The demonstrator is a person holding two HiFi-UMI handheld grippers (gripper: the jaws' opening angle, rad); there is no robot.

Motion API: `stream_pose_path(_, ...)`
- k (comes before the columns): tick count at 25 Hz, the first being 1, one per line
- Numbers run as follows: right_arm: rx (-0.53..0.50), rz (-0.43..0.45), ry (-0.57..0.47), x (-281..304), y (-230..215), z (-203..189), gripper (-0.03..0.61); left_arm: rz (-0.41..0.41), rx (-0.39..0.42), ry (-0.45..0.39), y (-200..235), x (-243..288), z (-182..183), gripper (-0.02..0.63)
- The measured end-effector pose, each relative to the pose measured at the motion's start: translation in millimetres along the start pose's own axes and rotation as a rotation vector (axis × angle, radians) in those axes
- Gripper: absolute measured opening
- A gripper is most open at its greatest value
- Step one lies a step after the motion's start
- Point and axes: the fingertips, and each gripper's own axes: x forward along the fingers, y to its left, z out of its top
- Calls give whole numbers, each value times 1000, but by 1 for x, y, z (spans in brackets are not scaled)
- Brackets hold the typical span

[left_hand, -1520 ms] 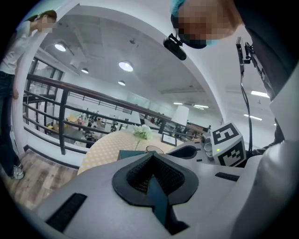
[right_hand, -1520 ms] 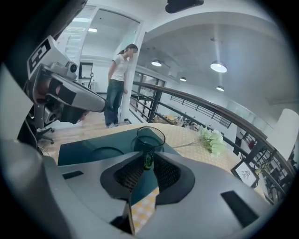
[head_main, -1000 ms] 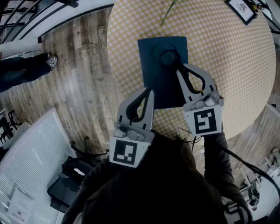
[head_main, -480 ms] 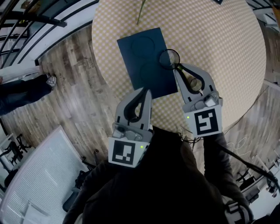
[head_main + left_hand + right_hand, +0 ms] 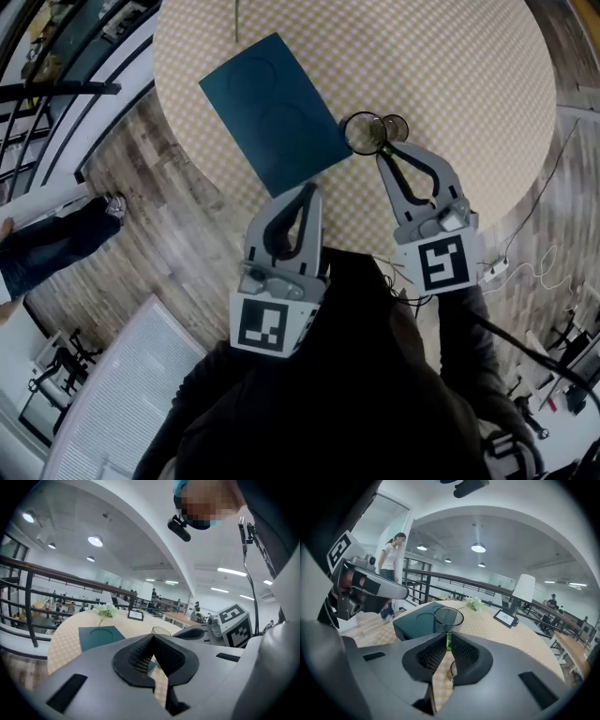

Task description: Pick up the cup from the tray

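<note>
The cup (image 5: pixel 362 132) hangs just off the right edge of the tray (image 5: pixel 267 103), over the table (image 5: pixel 450 84), so the pickup appears essentially complete. The right gripper (image 5: pixel 382 145) is clamped on the cup's green handle (image 5: pixel 448 641). The left gripper (image 5: pixel 314 192), below the tray's near edge, has its jaws pressed together on nothing.

Clear glass cup (image 5: pixel 364 132), green handle, upright, pinched by handle in right gripper (image 5: pixel 382 147), off tray, just beside its right corner. Dark teal rectangular tray (image 5: pixel 272 112), two round recesses, flat, skewed on checkered table (image 5: pixel 450 84).
</note>
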Motion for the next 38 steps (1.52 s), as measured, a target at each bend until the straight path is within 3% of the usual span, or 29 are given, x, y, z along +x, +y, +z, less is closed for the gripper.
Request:
stream_pose_path(9,88,-60,27,-30,26,-34,34,-73,34,51,-28,-19,-20,5)
stream_pose_path(31,232,-18,76,0,66,-104,34,-62,60,153,-22,-30,-60,5)
stream_pose_path(38,232,-18,74,6,69,-99,35,-59,60,142,-15,-33,-53,5)
